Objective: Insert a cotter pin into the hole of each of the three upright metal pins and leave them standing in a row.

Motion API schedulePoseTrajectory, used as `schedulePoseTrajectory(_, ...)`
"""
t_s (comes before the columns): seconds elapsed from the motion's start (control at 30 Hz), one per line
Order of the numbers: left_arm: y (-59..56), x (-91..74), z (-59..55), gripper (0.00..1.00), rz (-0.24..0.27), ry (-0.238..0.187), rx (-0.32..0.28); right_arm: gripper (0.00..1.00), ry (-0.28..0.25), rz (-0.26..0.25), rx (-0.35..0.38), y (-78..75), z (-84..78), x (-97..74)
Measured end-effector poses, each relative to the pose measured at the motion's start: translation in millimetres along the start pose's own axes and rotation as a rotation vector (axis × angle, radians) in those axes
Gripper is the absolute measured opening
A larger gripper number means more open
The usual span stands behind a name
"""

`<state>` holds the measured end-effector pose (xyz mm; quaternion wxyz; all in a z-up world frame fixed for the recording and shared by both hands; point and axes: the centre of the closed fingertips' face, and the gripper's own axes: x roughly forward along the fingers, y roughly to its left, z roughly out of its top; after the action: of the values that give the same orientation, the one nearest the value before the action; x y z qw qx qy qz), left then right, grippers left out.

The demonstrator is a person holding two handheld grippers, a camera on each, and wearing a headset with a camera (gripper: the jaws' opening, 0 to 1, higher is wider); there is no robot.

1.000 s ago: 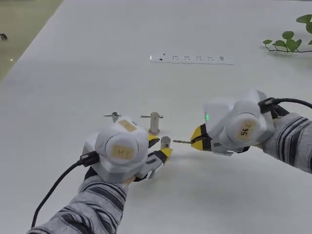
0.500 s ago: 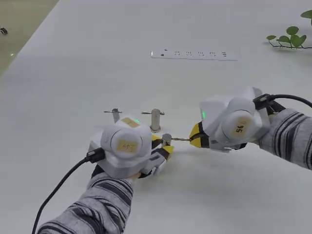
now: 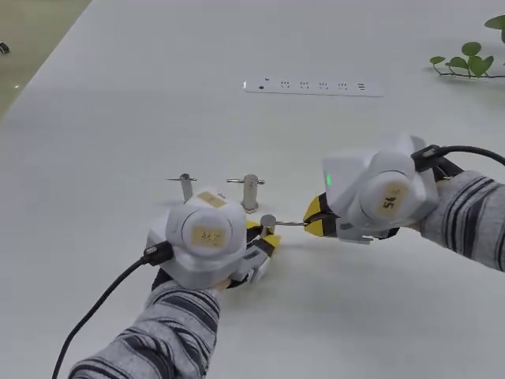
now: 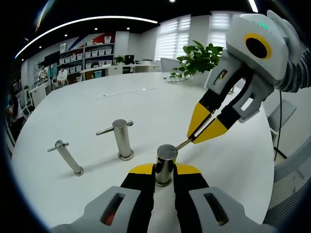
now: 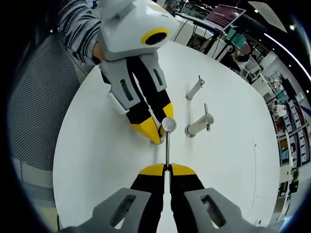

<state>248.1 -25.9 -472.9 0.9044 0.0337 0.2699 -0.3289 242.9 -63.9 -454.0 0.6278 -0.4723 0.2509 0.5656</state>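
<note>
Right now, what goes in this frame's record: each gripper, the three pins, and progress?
left gripper: shut on near pin, which stands upright
right gripper: shut on cotter
cotter tip: at near pin's head; cannot tell if it has entered the hole
already fitted: middle pin, far pin, both upright
progress: two of three done

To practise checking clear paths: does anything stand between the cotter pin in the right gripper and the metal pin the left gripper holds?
Nothing visible does. The cotter pin, held by the right gripper, runs straight to the metal pin in the left gripper, tip at its head.
</note>
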Motion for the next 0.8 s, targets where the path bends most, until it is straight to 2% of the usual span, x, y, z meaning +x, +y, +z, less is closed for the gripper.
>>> schedulePoseTrajectory(0.4, 2.1, 2.2, -10.6, 0.11, 0.016, 0.022, -0.01, 0.0, -0.049, 0.008, 0.042, 2.3, 13.4, -3.9)
schedulePoseTrajectory(0.7, 2.5, 2.4, -11.0, 0.1, 0.024, 0.017, -0.003, 0.0, -0.058, 0.008, 0.041, 0.6, 21.5, 1.9)
schedulePoseTrajectory(0.8, 2.4, 2.4, -11.1, 0.1, 0.025, 0.014, -0.004, 0.0, -0.065, 0.01, 0.077, 0.5, 24.4, 3.0)
